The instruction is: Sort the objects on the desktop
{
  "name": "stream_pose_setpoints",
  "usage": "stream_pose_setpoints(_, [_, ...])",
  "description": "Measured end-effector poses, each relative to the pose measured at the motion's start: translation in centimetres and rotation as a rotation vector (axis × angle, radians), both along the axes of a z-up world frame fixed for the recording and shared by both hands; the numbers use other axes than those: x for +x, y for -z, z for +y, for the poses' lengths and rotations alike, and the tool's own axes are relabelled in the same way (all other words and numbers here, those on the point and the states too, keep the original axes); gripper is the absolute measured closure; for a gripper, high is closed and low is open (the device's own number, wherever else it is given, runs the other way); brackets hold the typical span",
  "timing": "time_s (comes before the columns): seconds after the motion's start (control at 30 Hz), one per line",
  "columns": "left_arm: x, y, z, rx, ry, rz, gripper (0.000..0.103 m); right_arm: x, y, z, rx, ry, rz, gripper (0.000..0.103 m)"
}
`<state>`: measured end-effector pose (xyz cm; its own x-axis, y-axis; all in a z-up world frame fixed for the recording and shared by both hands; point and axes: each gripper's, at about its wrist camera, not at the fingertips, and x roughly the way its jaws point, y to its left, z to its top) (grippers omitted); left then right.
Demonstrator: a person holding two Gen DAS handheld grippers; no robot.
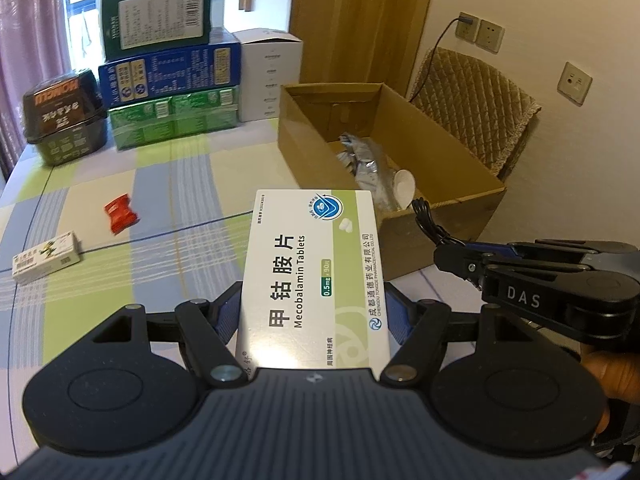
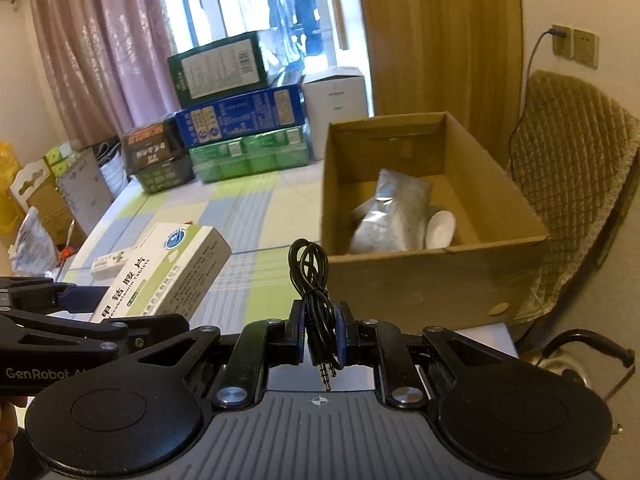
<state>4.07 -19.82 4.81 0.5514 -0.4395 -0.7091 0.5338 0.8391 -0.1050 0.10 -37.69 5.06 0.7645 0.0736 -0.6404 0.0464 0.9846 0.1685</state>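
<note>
counter cloth (image 1: 192, 184): showing green, blue, cream checks
tablet box (image 1: 312, 276): showing white and green
cable (image 2: 314, 280): showing black
packet (image 1: 121, 214): showing red

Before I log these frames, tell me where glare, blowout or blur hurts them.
Left wrist view: glare washes the near end of the Mecobalamin tablet box, the window is blown out, and straight edges bow from fisheye. Right wrist view: the window is overexposed and soft; the coiled audio cable and cardboard box stay sharp.
</note>
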Motion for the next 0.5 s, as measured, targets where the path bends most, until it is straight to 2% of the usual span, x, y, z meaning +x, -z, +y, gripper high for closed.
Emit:
stream_pose_setpoints(0.3, [0.8, -0.4, -4.2, -0.009, 0.055, -0.015, 0.036, -0.6, -1.0, -4.0, 0.002, 0.083, -0.023, 0.091])
stream_pose_setpoints(0.5, [2.3, -1.2, -7.4, -0.019, 0.085, -0.036, 0.036, 0.5, -2.2, -7.2, 0.003, 0.127, -0.041, 0.091])
